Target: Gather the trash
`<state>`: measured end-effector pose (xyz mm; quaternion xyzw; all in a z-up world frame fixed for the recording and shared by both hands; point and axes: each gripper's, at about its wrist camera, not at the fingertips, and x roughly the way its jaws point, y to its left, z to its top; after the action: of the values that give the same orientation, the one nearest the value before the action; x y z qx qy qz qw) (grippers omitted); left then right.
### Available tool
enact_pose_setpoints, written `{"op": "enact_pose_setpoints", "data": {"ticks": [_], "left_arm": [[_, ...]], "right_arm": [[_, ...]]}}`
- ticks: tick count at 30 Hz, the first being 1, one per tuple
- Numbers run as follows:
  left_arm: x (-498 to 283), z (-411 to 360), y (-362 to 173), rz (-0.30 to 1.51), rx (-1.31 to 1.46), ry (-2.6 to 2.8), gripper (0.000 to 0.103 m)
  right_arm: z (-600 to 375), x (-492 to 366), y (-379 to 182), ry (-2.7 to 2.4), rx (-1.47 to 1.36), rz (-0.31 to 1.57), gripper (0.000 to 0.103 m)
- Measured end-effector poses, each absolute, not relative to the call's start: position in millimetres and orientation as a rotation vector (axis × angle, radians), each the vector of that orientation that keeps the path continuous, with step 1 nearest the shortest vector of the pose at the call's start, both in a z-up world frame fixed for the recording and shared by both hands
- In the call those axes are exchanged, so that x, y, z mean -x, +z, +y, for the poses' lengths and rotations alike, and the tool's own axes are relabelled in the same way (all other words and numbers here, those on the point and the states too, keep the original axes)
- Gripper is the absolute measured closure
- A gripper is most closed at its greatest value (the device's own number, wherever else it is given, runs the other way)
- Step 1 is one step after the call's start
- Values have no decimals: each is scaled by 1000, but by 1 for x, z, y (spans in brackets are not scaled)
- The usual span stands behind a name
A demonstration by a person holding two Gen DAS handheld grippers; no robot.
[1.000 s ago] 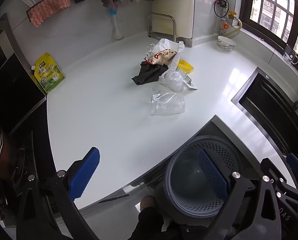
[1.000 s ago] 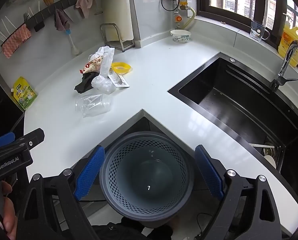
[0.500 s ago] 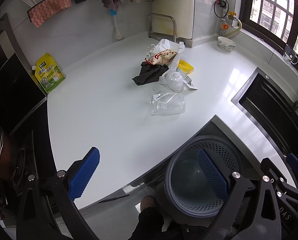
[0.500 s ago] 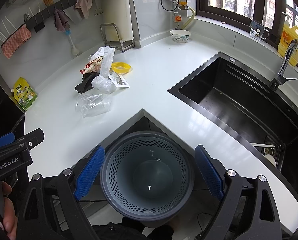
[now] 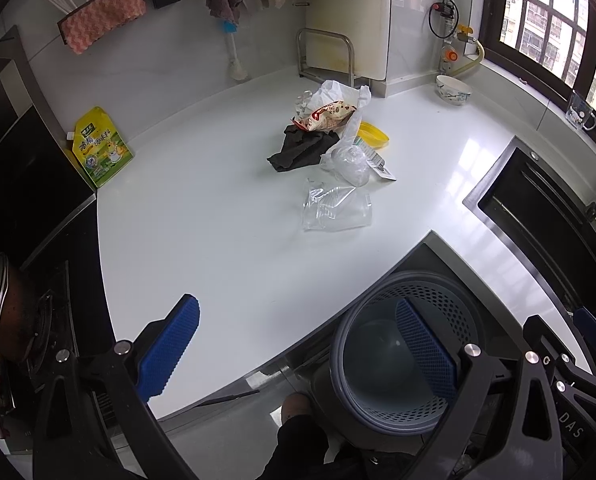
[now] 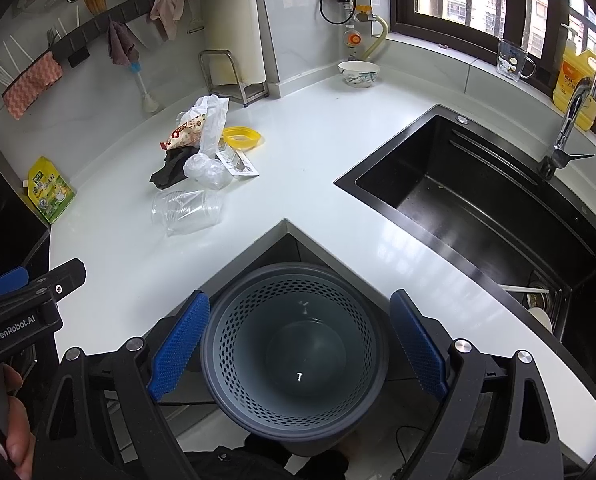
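A pile of trash lies mid-counter: a clear plastic cup (image 5: pixel 337 208) on its side, a crumpled clear bag (image 5: pixel 348 162), a black rag (image 5: pixel 302 150), a snack wrapper (image 5: pixel 327 114), a white bag (image 5: pixel 338 92) and a yellow lid (image 5: pixel 373 136). The cup (image 6: pixel 186 212) and the wrapper (image 6: pixel 186 134) also show in the right wrist view. A grey perforated bin (image 6: pixel 294 352) stands below the counter corner, empty. My left gripper (image 5: pixel 298 348) is open and empty above the counter's front edge. My right gripper (image 6: pixel 298 348) is open and empty above the bin.
A black sink (image 6: pixel 478 216) with a tap (image 6: pixel 566 136) lies to the right. A yellow-green pouch (image 5: pixel 100 152) leans at the left wall beside a stove with a pot (image 5: pixel 2 308). A bowl (image 5: pixel 453 90) and metal rack (image 5: pixel 326 54) stand at the back.
Both grippers have barely shifted. Nothing on the counter has moved.
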<state>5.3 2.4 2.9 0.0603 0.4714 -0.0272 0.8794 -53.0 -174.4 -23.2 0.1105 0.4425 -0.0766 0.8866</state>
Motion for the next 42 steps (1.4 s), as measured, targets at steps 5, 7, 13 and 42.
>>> {"op": "enact_pose_setpoints", "data": {"ticks": [5, 7, 13, 42], "left_arm": [[-4, 4, 5, 981, -126, -56, 6], [-5, 5, 6, 981, -123, -55, 6], [2, 9, 13, 975, -122, -53, 6], [4, 8, 13, 968, -122, -51, 6]], "right_arm": [[-177, 60, -24, -161, -231, 917, 16], [-176, 61, -23, -163, -231, 914, 16], [-176, 61, -23, -158, -229, 916, 16], [-177, 64, -22, -159, -232, 905, 16]]}}
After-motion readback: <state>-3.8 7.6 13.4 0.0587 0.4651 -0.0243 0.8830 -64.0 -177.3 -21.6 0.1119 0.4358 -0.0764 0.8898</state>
